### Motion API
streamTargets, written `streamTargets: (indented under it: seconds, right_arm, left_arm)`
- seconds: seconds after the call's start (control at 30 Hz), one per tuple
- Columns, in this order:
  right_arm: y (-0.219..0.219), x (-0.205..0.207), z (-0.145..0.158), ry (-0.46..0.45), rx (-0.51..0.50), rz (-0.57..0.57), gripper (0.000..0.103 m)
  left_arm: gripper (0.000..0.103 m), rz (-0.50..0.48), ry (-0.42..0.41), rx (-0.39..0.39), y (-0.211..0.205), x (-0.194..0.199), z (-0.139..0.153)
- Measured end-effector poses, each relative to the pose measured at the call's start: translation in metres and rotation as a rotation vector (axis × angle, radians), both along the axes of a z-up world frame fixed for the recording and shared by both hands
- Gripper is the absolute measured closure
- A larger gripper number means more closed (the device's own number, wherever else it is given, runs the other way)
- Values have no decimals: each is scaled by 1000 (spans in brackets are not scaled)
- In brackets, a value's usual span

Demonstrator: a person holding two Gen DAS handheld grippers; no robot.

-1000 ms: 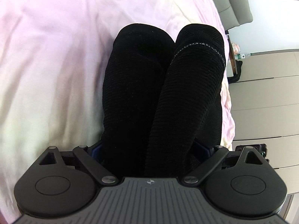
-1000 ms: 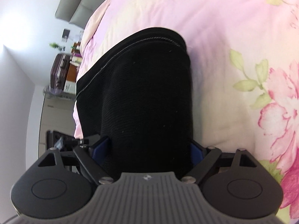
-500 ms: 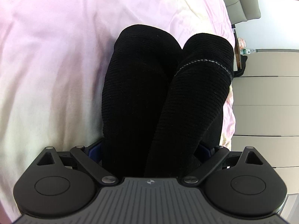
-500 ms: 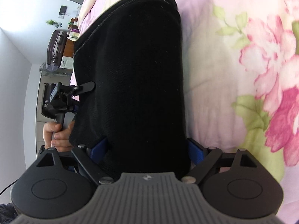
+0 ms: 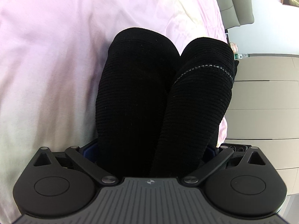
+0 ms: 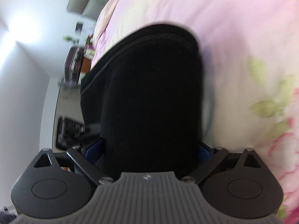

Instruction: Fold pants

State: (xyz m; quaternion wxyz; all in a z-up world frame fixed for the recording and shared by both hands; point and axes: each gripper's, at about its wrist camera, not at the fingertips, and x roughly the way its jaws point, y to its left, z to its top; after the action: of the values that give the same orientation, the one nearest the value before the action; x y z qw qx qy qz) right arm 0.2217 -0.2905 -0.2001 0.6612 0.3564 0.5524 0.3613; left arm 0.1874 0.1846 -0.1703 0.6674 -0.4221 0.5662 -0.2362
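Big picture: the pants (image 5: 142, 97) lie doubled on the bed (image 5: 52, 52), both bundles running forward between the jaws. Right gripper (image 6: 149, 149): jaws have just been opening, cloth between them, apparently letting go. Left gripper (image 5: 151, 149) grips its bundle — fold looks set down.

Right wrist view: the right gripper (image 6: 149, 149) jaws just opened wider, black pants (image 6: 149, 93) still bunched between the blue pads. The frame went blurry. The pants' far edge dropped from the top of the frame half a second ago back to upper middle. The person's hand seen at lower left then was gone. Pink flowers shifted to the right edge. Left wrist view: pants (image 5: 158, 97) sat slightly lower in frame.
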Motion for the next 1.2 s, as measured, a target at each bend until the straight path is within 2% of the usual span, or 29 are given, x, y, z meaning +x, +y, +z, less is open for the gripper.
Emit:
streamTargets:
  seconds: [0.1, 0.2, 0.3, 0.43, 0.6, 0.87, 1.2]
  right_arm:
    - [8, -4, 2, -47, -22, 26, 8]
    - [14, 4, 4, -59, -25, 13, 16]
    - [10, 0, 7, -72, -31, -3, 19]
    - [13, -3, 10, -86, -46, -28, 22]
    - [27, -10, 32, -135, -65, -42, 26]
    - [19, -46, 80, -188, -20, -69, 26]
    - [-15, -88, 135, -257, -6, -118, 26]
  left_arm:
    - [0, -21, -30, 34, -4, 2, 4]
    - [0, -32, -45, 45, -4, 5, 9]
    - [0, -25, -52, 52, -13, 12, 11]
    - [0, -30, -109, 100, -15, 3, 21]
    - [6, -21, -153, 85, -12, -11, 35]
    - [7, -65, -281, 123, -18, -46, 94]
    - [7, -132, -371, 140, -58, -66, 156]
